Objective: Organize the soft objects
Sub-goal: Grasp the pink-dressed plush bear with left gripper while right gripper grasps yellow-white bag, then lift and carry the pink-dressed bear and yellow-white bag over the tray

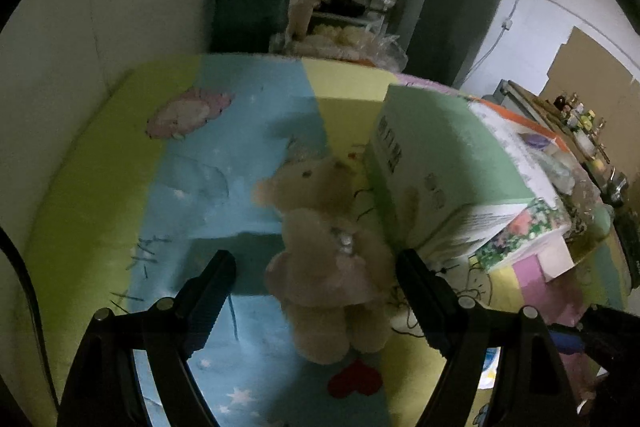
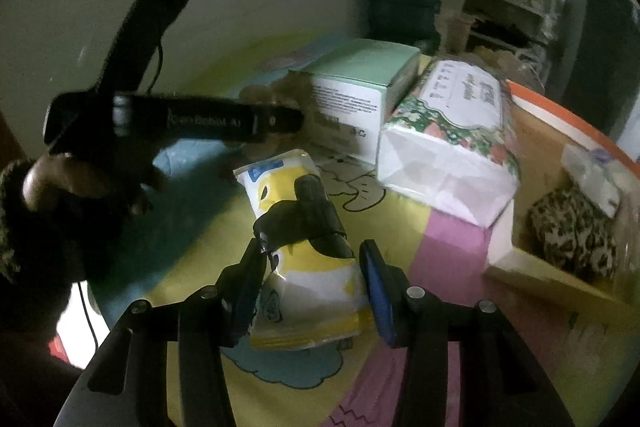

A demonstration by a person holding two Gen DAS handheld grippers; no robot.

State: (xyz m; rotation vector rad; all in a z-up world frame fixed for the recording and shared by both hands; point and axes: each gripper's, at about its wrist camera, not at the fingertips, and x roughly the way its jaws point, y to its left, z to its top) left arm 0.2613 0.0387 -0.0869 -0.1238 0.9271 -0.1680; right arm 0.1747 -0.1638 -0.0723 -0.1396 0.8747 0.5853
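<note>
In the left wrist view the left gripper [image 1: 316, 275] has its fingers spread wide around the teddy bear [image 1: 320, 259], which lies at lower centre on the colourful mat [image 1: 100, 187] just beside the green box [image 1: 448, 163]; closing off-centre could push it against that box. In the right wrist view the right gripper [image 2: 312, 283] pinches the yellow tissue pack [image 2: 304, 251] at lower centre; the slick wrap could slip out when lifted toward the orange-rimmed box [image 2: 532, 107] at right.

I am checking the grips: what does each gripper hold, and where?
The right gripper pinches the yellow tissue pack across its near end. The left gripper holds nothing; it straddles the teddy bear.
</note>
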